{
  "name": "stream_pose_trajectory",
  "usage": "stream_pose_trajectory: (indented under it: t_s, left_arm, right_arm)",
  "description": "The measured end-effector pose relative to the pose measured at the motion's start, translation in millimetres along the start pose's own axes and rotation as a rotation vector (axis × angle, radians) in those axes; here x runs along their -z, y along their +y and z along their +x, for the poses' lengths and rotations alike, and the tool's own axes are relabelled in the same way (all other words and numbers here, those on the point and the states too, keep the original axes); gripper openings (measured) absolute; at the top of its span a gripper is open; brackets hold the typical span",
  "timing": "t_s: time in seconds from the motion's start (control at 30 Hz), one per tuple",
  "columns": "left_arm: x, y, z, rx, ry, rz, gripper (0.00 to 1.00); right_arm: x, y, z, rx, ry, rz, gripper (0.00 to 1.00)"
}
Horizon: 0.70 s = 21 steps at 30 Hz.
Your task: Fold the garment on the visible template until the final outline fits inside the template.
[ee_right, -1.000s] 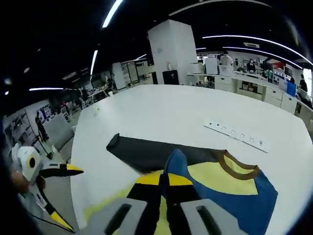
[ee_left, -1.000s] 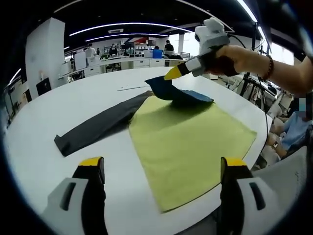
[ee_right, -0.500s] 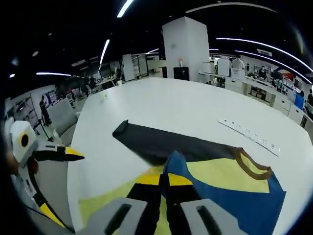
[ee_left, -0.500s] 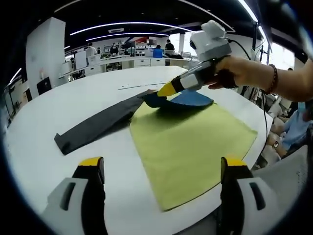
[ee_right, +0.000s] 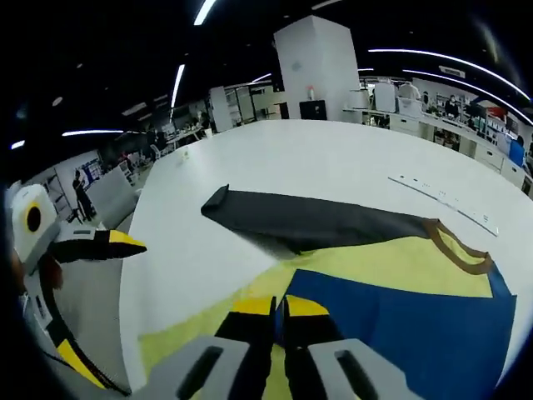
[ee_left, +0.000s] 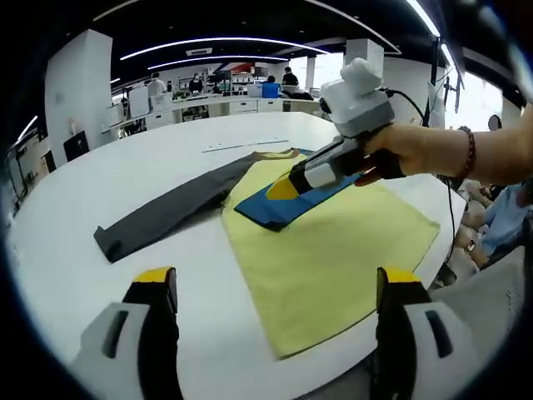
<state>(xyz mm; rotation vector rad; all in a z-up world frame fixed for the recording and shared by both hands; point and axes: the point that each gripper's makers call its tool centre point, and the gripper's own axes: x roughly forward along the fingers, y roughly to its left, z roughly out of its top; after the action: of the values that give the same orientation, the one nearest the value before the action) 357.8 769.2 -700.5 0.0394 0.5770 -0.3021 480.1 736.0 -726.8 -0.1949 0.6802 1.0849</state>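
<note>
On the white worktop (ee_left: pixel 125 167) a dark grey sleeve (ee_left: pixel 158 218) of the garment stretches out toward the left, lying flat beyond the edge of the yellow-green template (ee_left: pixel 333 250). The left tongs (ee_left: pixel 271 287) sit low over the near rim, their yellow-tipped jaws spread wide with nothing between them. Further right, the garment's blue part (ee_left: pixel 279 204) lies folded over on the template, its brown collar (ee_right: pixel 458 250) at the far side. A hand (ee_left: pixel 400 150) holds the right tongs (ee_left: pixel 287 187), whose jaws are pressed together on the blue fabric's edge. In the right gripper view the left tongs (ee_right: pixel 117 246) hover off the worktop's edge.
</note>
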Motion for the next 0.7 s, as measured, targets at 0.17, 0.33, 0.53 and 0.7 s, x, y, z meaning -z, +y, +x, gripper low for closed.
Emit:
stream_pose_trajectory:
  t_s: [0.17, 0.33, 0.53, 0.7]
  left_arm:
    - [1.9, -1.3, 1, 0.003, 0.009, 0.006, 0.98]
    - [-1.3, 0.0, 0, -0.002, -0.002, 0.006, 0.99]
    - [-1.3, 0.3, 0, -0.006, -0.003, 0.009, 0.99]
    - [-3.2, 0.3, 0, -0.006, -0.005, 0.015, 0.99]
  right_arm:
    - [2.0, -8, -3, 0.03, -0.001, -0.003, 0.19]
    - [7.6, -10, -4, 0.037, 0.002, -0.004, 0.25]
    - [9.2, -30, -18, 0.094, -0.039, -0.02, 0.51]
    - [11.6, -47, -30, 0.128, -0.057, -0.022, 0.64]
